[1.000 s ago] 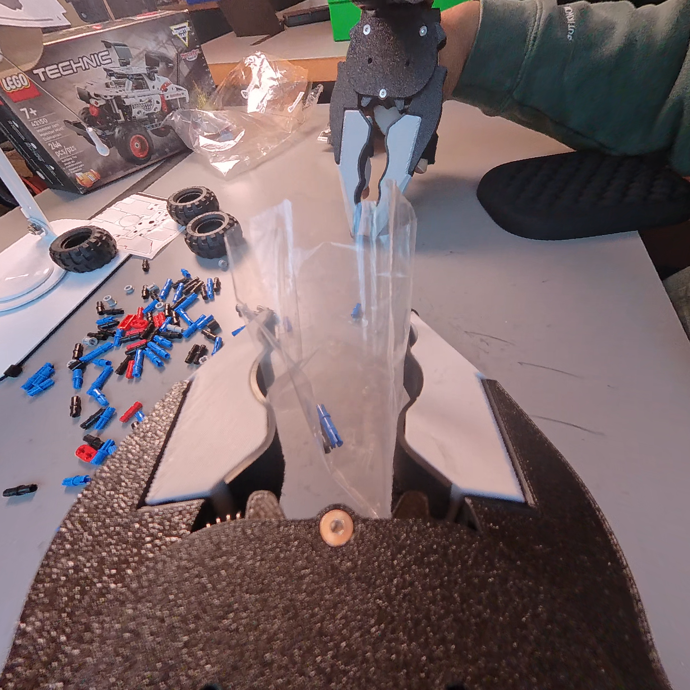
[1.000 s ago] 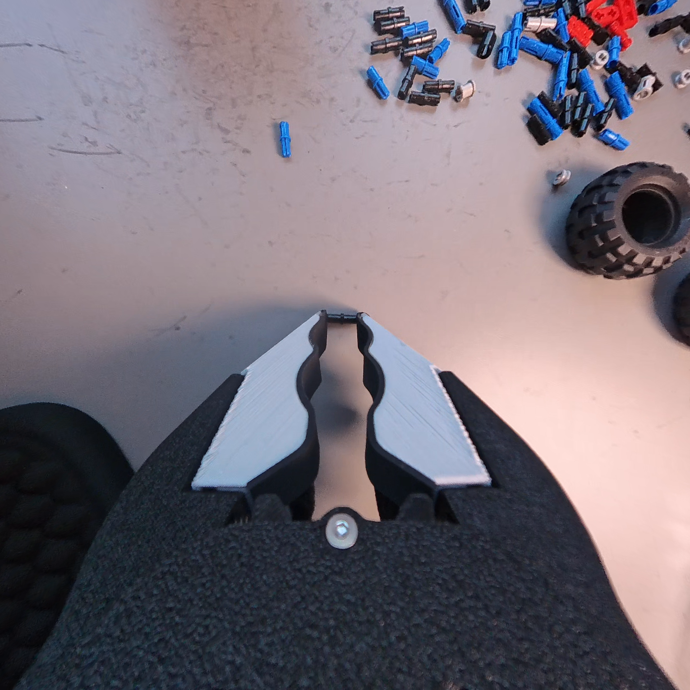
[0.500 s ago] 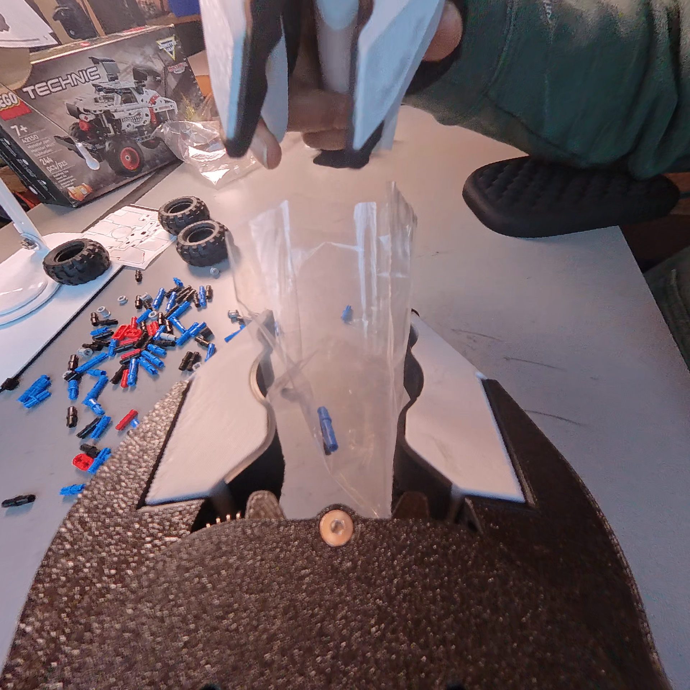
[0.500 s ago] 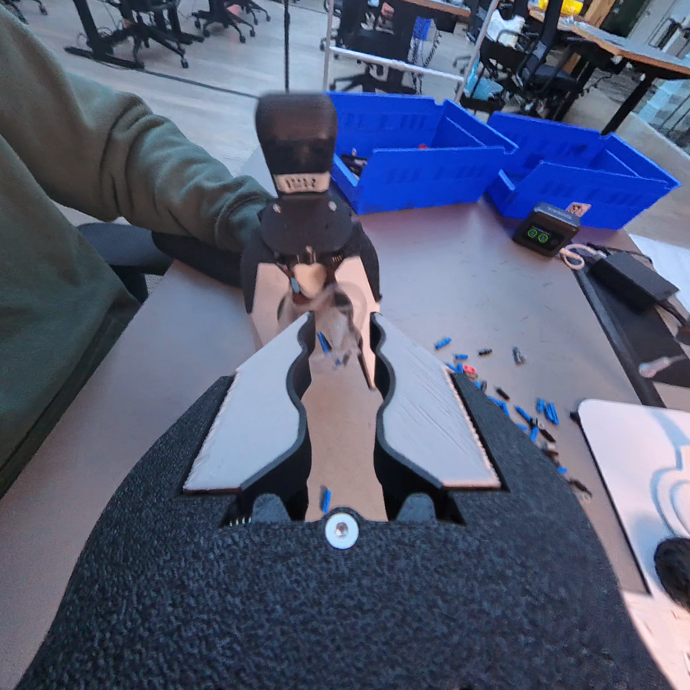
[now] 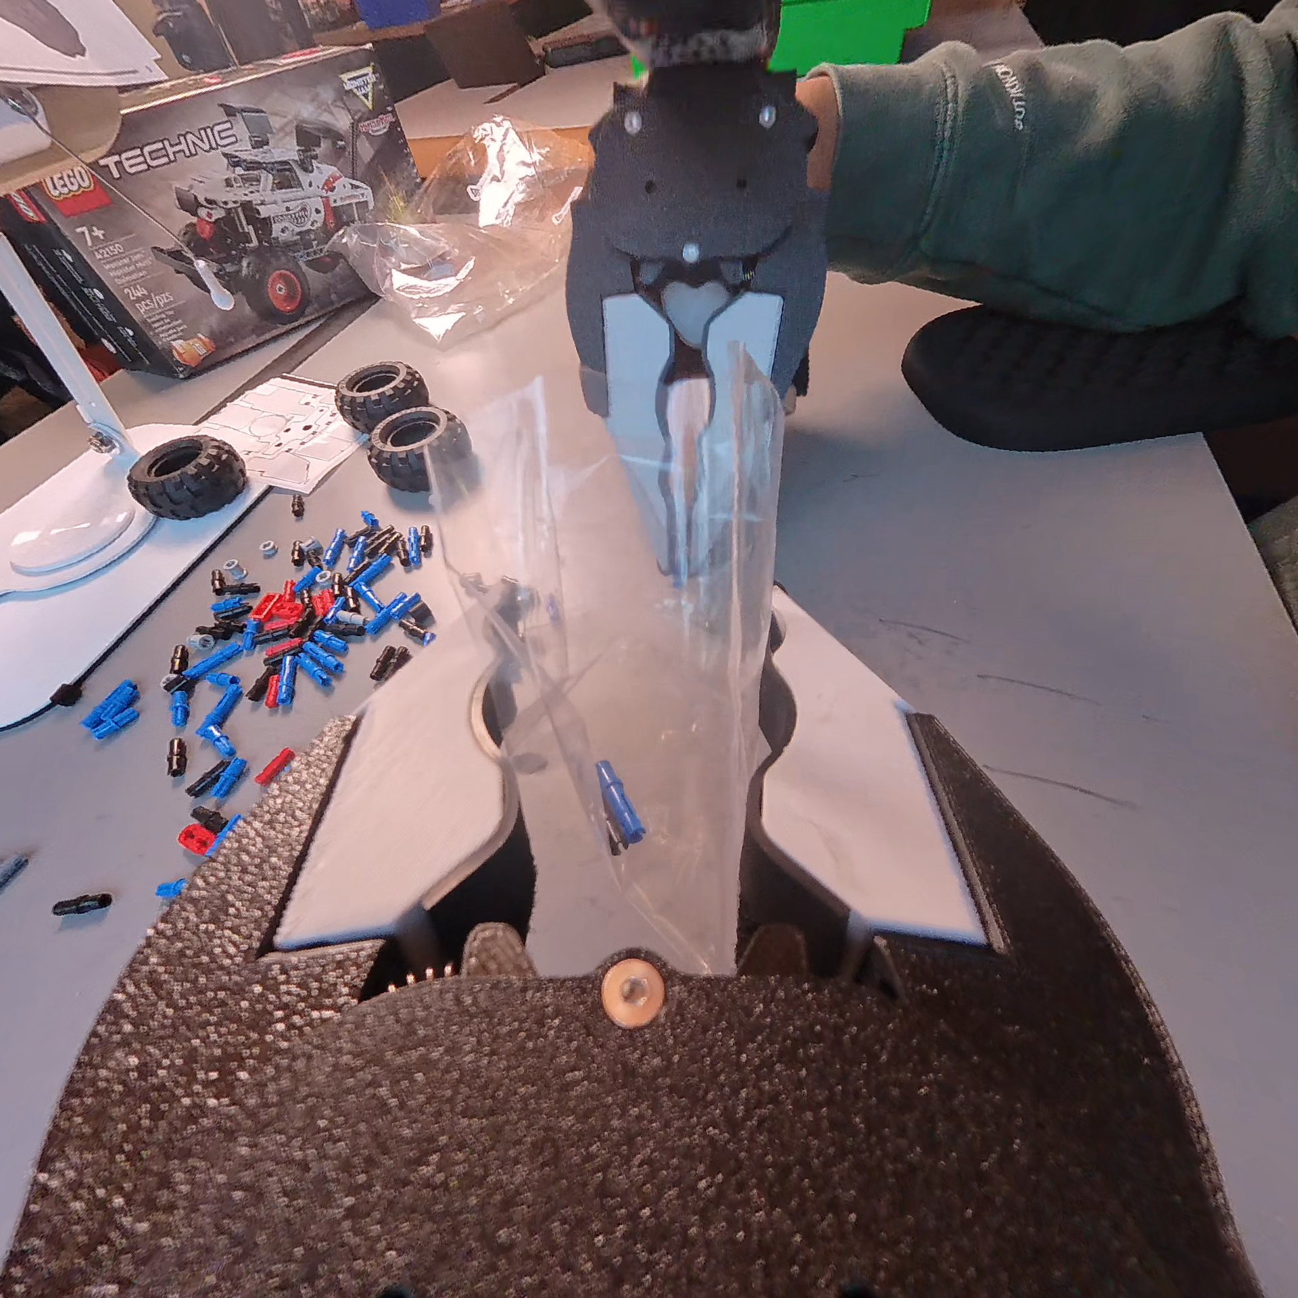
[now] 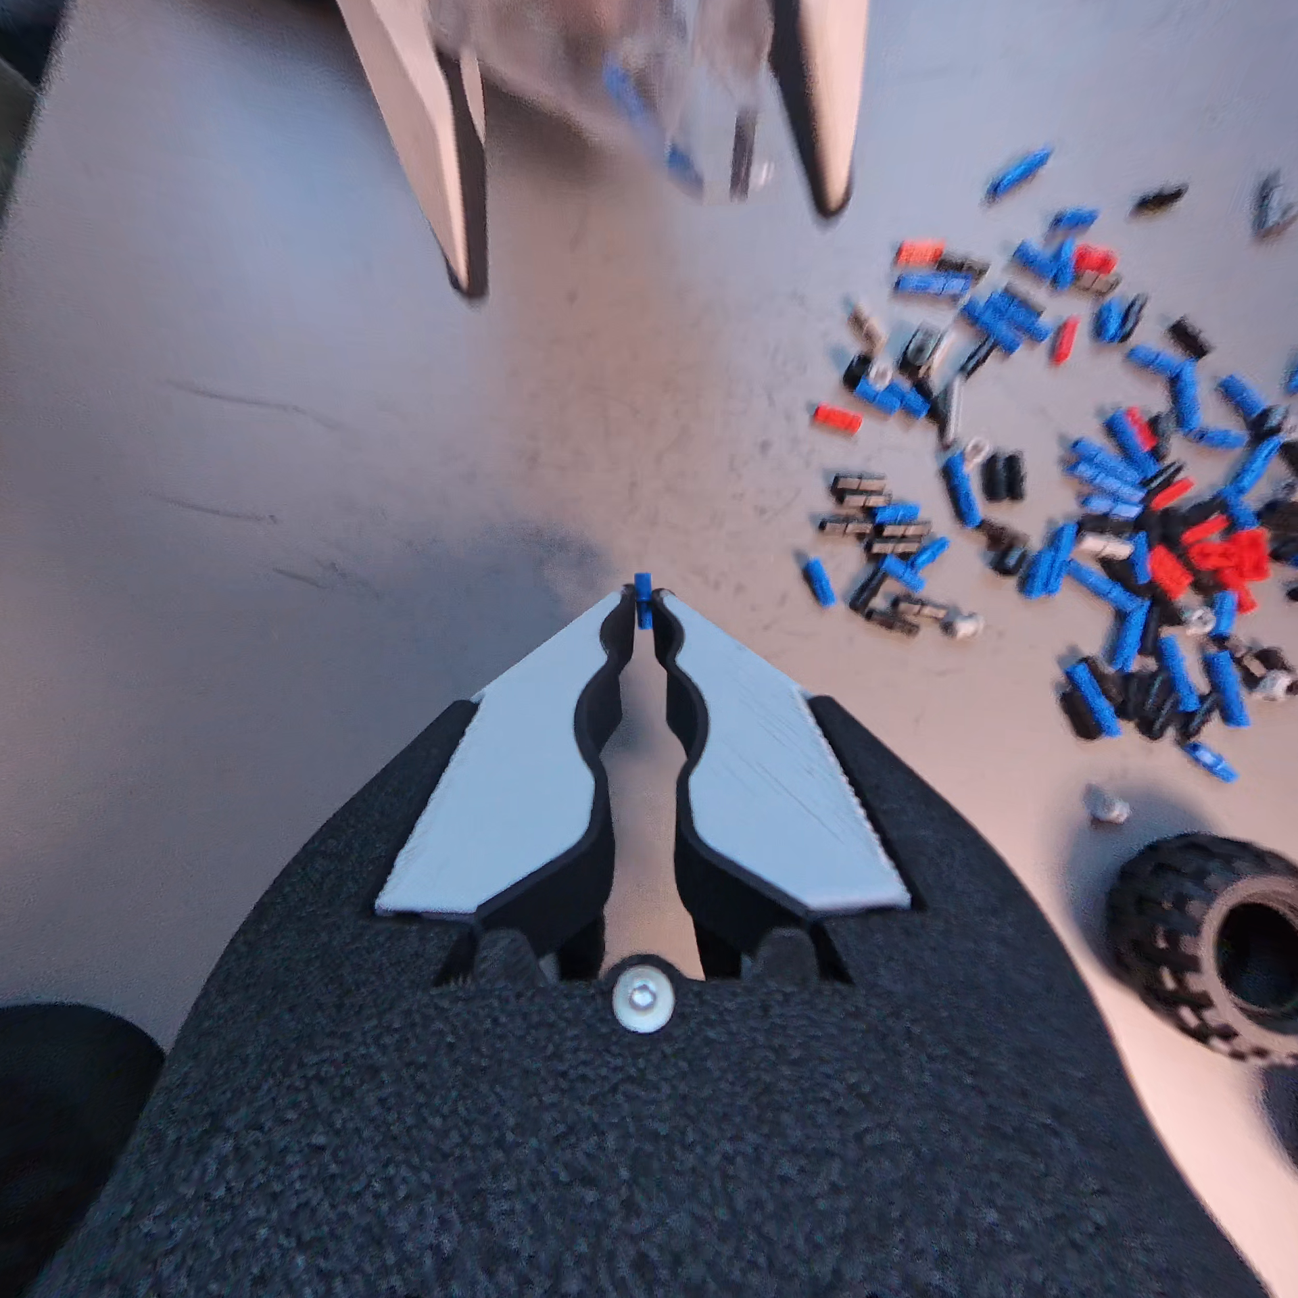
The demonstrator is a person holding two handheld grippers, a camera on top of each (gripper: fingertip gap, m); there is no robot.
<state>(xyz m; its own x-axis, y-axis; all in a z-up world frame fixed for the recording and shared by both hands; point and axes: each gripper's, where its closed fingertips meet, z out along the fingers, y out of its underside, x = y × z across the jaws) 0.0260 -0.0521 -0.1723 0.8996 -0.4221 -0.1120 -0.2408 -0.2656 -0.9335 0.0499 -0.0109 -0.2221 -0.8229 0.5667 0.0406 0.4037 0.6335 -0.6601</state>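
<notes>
A blue pin point(image 6: 643, 607) sits pinched at the very tips of the right gripper point(image 6: 640, 597), whose fingers are drawn almost together around it. In the left wrist view that gripper hangs tips-down at upper centre, reaching into the mouth of a clear plastic bag point(image 5: 667, 737), a green sleeve point(image 5: 1053, 175) behind it.

The left gripper point(image 5: 632, 632) carries the bag at centre frame. Its fingers stand wide apart, closed only onto the bag's sides, so the film bows into an upright tube. Another blue pin point(image 5: 618, 801) and a dark piece beside it lie low inside the bag.

The gripped pin's long axis runs along the right gripper's fingers. It points up the frame in the right wrist view, and straight down into the bag in the left.

The hold looks slight. Only a short stretch of the pin lies between the tips, so a nudge against the film could twist it loose. The bag is thin and braced only at its sides, and a push from above could buckle it or slip it from the left fingers.

At left of frame, loose blue, black and red pieces point(image 5: 302, 632) litter the grey table point(image 5: 983, 597), near black tyres point(image 5: 414, 449) and a toy box point(image 5: 211, 204).
</notes>
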